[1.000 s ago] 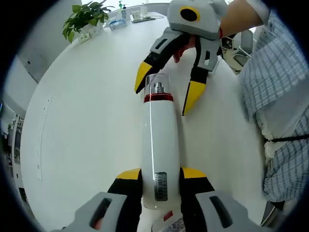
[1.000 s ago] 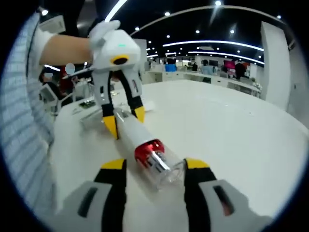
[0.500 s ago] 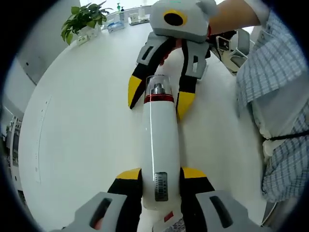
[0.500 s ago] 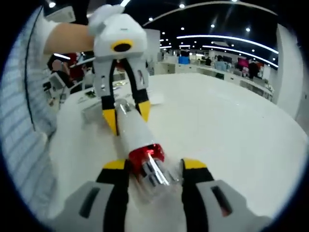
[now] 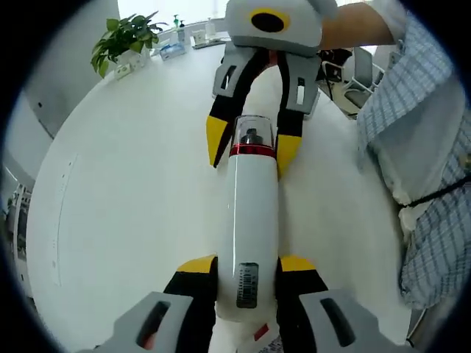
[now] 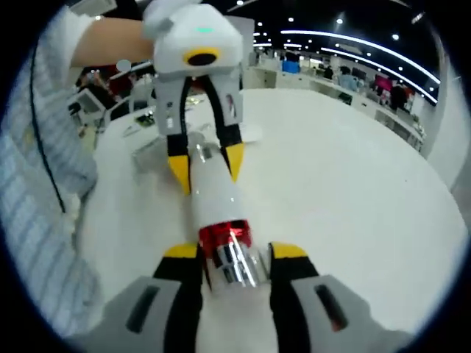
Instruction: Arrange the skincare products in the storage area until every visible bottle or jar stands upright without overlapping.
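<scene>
White and round, the table (image 5: 125, 213) stretches away under both grippers, with a potted plant (image 5: 126, 37) and a few small dispensers at its far left edge in the left gripper view. Behind the table in the right gripper view lies a large hall with strips of ceiling light and distant desks.

A tall white bottle (image 5: 252, 235) lies on its side on the table, held at both ends. In the left gripper view the left gripper (image 5: 246, 266) has its yellow-tipped jaws pressed against the bottle's base end, one on each side, beside a barcode label (image 5: 247, 284). The bottle runs away from the camera to its red collar (image 5: 252, 151) and clear cap (image 5: 253, 132), where the right gripper (image 5: 247, 147) comes in from the far side with its jaws closed against the cap end.

In the right gripper view the same bottle (image 6: 212, 195) points away, and the right gripper (image 6: 228, 254) clamps the clear cap (image 6: 234, 263) and red collar (image 6: 224, 235) between its jaws. The left gripper (image 6: 207, 162) grips the far end of the bottle. A person's checked sleeve (image 5: 423, 147) shows at the right of the left gripper view.
</scene>
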`<state>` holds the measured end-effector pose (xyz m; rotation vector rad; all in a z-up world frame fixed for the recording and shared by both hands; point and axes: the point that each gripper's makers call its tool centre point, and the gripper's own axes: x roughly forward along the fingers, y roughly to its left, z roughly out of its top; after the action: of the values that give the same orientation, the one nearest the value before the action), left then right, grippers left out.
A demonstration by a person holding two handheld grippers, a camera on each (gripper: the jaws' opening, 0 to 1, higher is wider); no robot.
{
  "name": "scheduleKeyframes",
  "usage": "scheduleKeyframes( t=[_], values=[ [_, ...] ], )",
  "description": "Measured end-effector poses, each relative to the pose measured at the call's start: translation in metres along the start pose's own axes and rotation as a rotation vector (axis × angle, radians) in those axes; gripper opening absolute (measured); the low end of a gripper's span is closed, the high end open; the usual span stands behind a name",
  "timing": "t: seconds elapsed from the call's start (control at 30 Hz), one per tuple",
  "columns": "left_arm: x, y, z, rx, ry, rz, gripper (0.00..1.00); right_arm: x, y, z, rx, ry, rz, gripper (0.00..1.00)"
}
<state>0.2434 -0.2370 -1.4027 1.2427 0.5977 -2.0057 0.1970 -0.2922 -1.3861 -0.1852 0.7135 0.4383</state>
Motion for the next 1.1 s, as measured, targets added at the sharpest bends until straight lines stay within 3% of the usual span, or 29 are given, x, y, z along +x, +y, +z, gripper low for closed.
scheduleKeyframes(
  t=[0.27, 0.4, 0.43, 0.57, 0.9, 1.1],
  values=[
    [0.001, 0.005, 0.003, -0.044, -0.099, 0.021, 0.32, -0.018, -0.001, 0.031, -0.080, 0.034, 0.072, 0.29],
    [0.001, 0.008, 0.005, -0.066, -0.141, 0.034, 0.33, -0.029, -0.002, 0.066, -0.035, -0.062, 0.113, 0.29],
    [0.002, 0.009, 0.006, -0.077, -0.160, 0.033, 0.33, -0.031, -0.004, 0.071, -0.045, -0.056, 0.108, 0.29],
    [0.002, 0.012, 0.007, -0.083, -0.182, 0.040, 0.33, -0.028, -0.005, 0.076, -0.064, -0.040, 0.109, 0.29],
    [0.003, 0.014, 0.010, -0.089, -0.237, 0.040, 0.33, -0.025, -0.007, 0.109, -0.081, -0.082, 0.111, 0.29],
    [0.004, 0.016, 0.013, -0.105, -0.261, 0.056, 0.34, -0.023, -0.008, 0.115, -0.071, -0.085, 0.114, 0.29]
  ],
)
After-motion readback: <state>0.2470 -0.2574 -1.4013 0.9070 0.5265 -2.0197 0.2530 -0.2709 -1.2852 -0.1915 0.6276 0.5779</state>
